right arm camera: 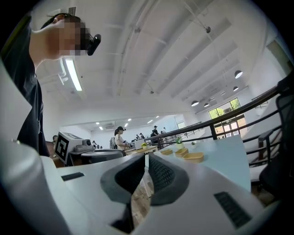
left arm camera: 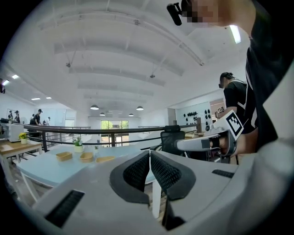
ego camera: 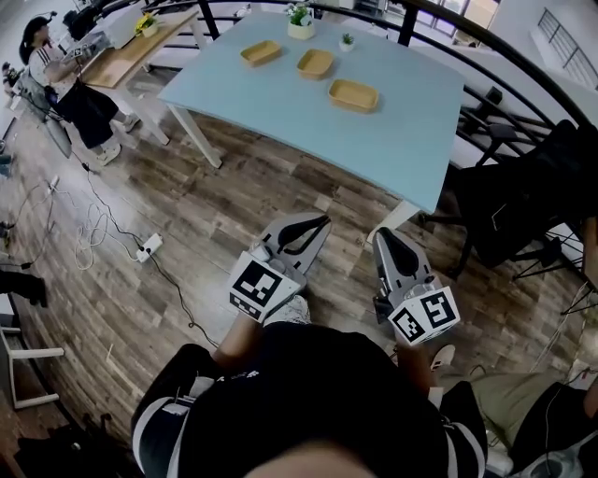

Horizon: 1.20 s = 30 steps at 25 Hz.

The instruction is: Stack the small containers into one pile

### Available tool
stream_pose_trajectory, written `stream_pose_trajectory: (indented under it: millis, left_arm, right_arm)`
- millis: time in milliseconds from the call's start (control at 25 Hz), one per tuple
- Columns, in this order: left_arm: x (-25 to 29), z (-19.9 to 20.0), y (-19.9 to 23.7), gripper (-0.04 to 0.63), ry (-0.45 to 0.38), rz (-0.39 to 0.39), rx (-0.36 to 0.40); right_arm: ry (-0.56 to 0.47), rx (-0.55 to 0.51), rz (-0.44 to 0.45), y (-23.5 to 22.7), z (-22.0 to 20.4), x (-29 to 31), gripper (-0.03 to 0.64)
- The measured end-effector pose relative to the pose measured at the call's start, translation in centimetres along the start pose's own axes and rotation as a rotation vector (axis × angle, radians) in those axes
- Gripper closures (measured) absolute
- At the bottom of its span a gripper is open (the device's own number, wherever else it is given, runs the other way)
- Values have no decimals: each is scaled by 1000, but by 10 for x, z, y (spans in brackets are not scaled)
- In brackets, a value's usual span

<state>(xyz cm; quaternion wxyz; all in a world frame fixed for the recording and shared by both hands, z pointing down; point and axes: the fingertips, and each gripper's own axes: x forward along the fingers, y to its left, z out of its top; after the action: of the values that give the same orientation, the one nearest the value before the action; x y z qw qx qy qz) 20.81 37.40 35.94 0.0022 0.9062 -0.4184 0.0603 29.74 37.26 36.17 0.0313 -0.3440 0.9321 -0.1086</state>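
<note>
The left gripper (ego camera: 320,222) and the right gripper (ego camera: 385,235) were seen side by side over the wood floor (ego camera: 187,215), both closed and empty. Beyond them, three containers (ego camera: 353,94) were spread apart, unstacked, on the blue tabletop (ego camera: 374,149).

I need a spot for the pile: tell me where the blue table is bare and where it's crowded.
Bare: the blue table from the row of tan containers to its near edge, plus its right side. Crowded: the far strip, where the containers sit beside two potted plants.
</note>
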Motion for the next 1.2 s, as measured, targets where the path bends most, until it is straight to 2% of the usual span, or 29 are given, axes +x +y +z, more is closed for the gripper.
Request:
stream_pose_trajectory:
  millis: [320,640,1200]
  left_arm:
    - [14,2,55,577,-7,-7,-4]
    - [30,7,98,575,-15,-49,15]
    - [19,0,192,575,-12,-2,7]
  right_arm:
    - [3,-5,-43,-16,10,43,601]
    - [-6,-16,-90,-29,18,84,601]
    - [0,-25,-71,-25,22,176,595]
